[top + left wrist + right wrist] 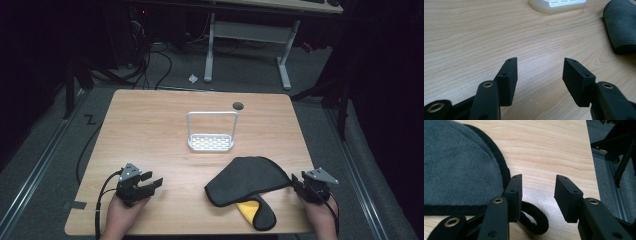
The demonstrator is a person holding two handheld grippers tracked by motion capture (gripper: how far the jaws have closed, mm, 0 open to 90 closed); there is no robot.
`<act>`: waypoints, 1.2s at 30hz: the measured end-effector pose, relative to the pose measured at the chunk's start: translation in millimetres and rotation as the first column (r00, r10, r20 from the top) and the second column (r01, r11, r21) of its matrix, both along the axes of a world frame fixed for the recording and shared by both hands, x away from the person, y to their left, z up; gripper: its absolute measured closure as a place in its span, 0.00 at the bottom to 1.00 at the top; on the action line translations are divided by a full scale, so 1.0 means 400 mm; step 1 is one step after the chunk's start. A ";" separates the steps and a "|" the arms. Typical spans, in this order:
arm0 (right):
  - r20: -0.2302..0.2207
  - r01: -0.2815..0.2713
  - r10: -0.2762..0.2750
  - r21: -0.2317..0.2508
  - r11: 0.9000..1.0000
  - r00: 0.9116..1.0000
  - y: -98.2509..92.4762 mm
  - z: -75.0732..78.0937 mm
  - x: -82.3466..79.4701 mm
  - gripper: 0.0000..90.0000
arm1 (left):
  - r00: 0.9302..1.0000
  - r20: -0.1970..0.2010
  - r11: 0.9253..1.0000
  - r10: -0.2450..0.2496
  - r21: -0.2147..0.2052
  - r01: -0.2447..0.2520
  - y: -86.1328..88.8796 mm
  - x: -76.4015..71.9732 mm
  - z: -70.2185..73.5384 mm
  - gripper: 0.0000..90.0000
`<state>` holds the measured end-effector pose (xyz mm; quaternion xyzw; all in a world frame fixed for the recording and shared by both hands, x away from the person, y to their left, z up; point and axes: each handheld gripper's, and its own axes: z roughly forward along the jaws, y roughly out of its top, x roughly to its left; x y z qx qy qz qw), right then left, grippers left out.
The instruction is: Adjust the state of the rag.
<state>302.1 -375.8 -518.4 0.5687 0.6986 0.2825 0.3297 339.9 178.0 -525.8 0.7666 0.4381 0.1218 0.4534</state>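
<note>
A dark grey oven mitt (250,180) lies flat at the table's front right, with yellow lining (247,210) showing at its cuff. My right gripper (295,181) rests open at the mitt's right edge. In the right gripper view the gripper (538,177) has bare wood between its jaws. Its left jaw sits against the mitt (456,167) beside the black hanging loop (536,220). My left gripper (154,179) stands open at the front left, over bare wood (540,60), pointing toward the mitt (621,27).
A white slotted rack (211,142) with a tall wire handle stands mid-table, and its base (556,5) appears in the left gripper view. A dark grommet hole (238,105) sits near the far edge. The table's right edge (589,157) is close to my right gripper.
</note>
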 end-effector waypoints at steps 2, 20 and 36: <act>0.002 0.000 0.000 0.010 1.000 1.000 0.000 0.000 0.000 0.65 | 1.000 0.000 1.000 0.002 -0.004 -0.002 -0.001 -0.001 0.000 0.51; 0.034 -0.029 0.029 0.011 1.000 0.999 0.015 0.016 -0.005 0.63 | 0.999 -0.001 0.998 -0.051 0.022 0.051 -0.047 -0.009 -0.005 0.50; 0.044 -0.080 0.079 0.027 0.996 0.996 0.047 0.027 -0.014 0.63 | 0.978 0.016 0.978 -0.208 0.012 0.207 -0.186 -0.031 0.029 0.47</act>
